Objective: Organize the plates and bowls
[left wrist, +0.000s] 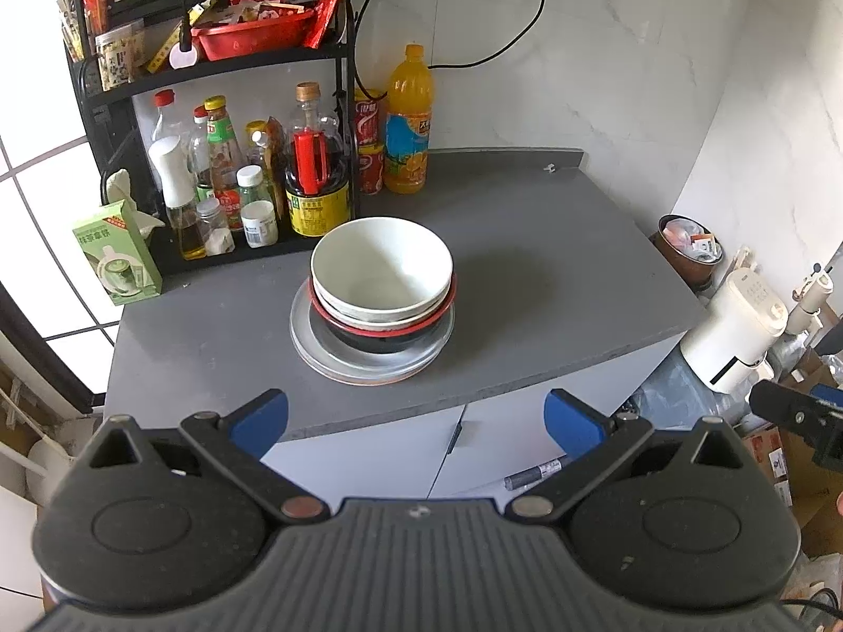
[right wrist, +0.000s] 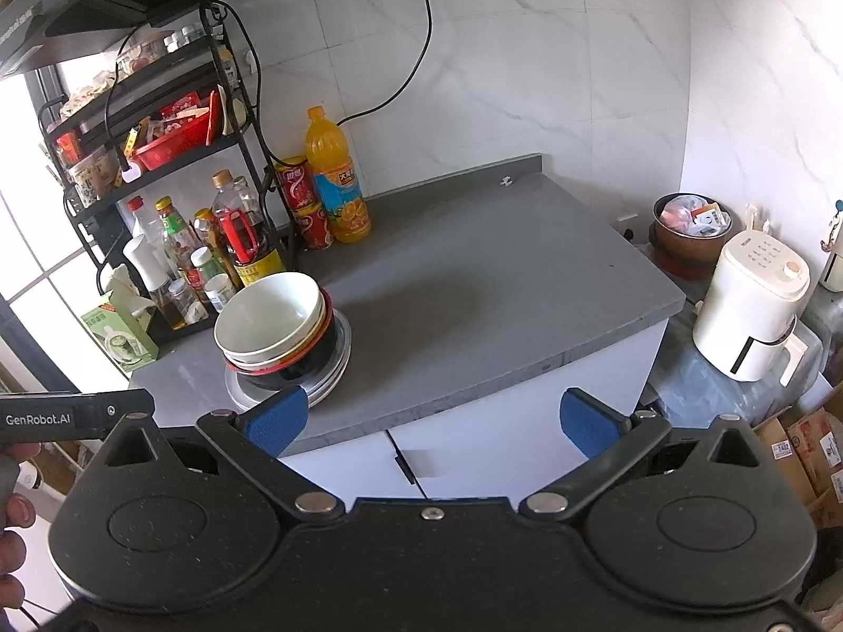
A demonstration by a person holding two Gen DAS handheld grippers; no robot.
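Observation:
A white bowl (left wrist: 382, 266) sits on top of a stack: under it another white bowl, then a red-rimmed black bowl (left wrist: 379, 334), all on glass plates (left wrist: 326, 355). The stack stands on the grey counter (left wrist: 527, 274). My left gripper (left wrist: 416, 424) hangs open in front of the counter's edge, short of the stack, with nothing between its blue pads. In the right wrist view the white bowl (right wrist: 268, 316) and the plates (right wrist: 340, 353) lie at the left. My right gripper (right wrist: 432, 424) is open and empty, its left pad just below the plates' rim.
A black rack (left wrist: 221, 68) with sauce bottles and a red basket stands at the counter's back left. An orange juice bottle (left wrist: 408, 121) and red cans stand beside it. A green carton (left wrist: 116, 253) is left of the stack. A white appliance (right wrist: 751, 310) sits off the counter's right end.

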